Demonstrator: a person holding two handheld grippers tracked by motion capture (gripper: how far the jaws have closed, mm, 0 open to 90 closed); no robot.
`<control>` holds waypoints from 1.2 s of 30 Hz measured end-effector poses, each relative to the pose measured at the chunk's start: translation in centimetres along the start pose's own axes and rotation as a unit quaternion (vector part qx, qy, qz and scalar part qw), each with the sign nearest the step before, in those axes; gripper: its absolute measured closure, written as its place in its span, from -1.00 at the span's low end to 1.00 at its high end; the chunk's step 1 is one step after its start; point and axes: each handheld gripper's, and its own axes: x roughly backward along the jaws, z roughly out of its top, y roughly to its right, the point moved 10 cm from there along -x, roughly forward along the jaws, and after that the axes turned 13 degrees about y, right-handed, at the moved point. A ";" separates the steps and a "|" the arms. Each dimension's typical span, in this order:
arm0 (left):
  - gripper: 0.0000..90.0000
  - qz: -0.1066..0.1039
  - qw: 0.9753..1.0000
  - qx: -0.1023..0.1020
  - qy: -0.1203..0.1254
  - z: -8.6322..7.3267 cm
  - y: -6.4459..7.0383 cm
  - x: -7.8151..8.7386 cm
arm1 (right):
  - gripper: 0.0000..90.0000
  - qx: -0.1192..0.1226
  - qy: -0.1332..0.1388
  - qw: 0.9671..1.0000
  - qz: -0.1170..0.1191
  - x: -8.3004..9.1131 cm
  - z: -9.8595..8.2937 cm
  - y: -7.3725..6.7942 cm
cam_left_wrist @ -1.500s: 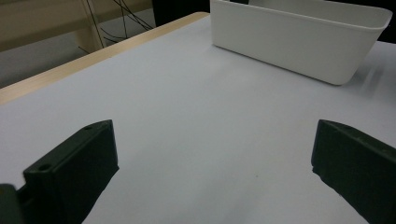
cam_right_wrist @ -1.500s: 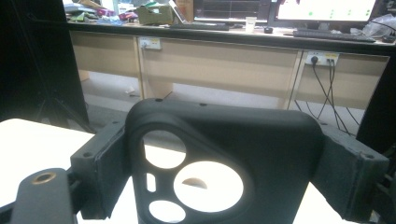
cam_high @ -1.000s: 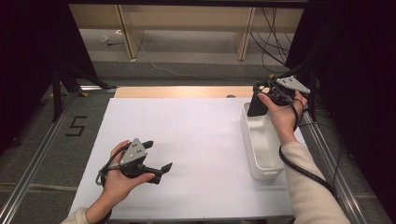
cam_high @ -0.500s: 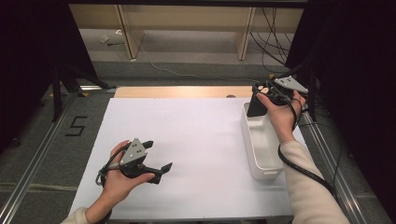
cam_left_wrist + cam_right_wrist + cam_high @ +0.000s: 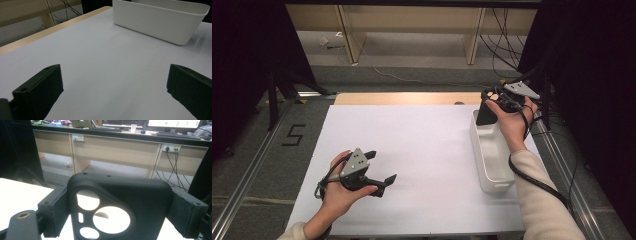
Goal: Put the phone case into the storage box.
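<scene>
two grippers, two hands, one bin, one black case.

left gripper (image 5: 381,168) low over the white table sheet (image 5: 412,145), gripped by the left hand (image 5: 339,192); jaws spread wide with bare sheet between them and nothing held. same wide gap in the left gripper view, one black jaw at each lower corner, sheet (image 5: 105,65) between. ahead of those jaws and off to the right, well apart: one white bin (image 5: 160,20), long side facing, interior hidden from this angle.

right gripper (image 5: 488,111) raised over the far end of the white bin (image 5: 492,160), held by the right hand (image 5: 511,122). clamped between its jaws: one black phone case (image 5: 484,114), hanging down toward the bin's far end; cannot tell whether its lower edge touches the bin. in the right gripper view, the black phone case (image 5: 120,202) pressed on both sides by the jaws, three round cutouts and one small slot counted in its camera opening. beyond the case, a wooden desk front (image 5: 115,150) with cables hanging at the right.

one cable (image 5: 537,180) trailing from the right gripper back along the sleeve. a "5" marked on the floor (image 5: 294,135) left of the left gripper, beyond the sheet's edge.
</scene>
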 end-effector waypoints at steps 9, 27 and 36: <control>-1.00 -0.001 1.000 0.000 0.000 0.0 0.0 0.0 | -0.65 0.001 -0.002 1.000 0.000 -0.2 -0.2 0.0; -1.00 -0.001 1.000 0.000 -0.001 0.0 0.0 0.0 | -0.65 0.004 -0.006 1.000 0.000 -0.7 -0.4 -0.1; -1.00 -0.001 1.000 0.000 -0.001 0.0 0.0 0.0 | -0.65 0.008 -0.010 1.000 -0.002 -0.9 -0.7 0.0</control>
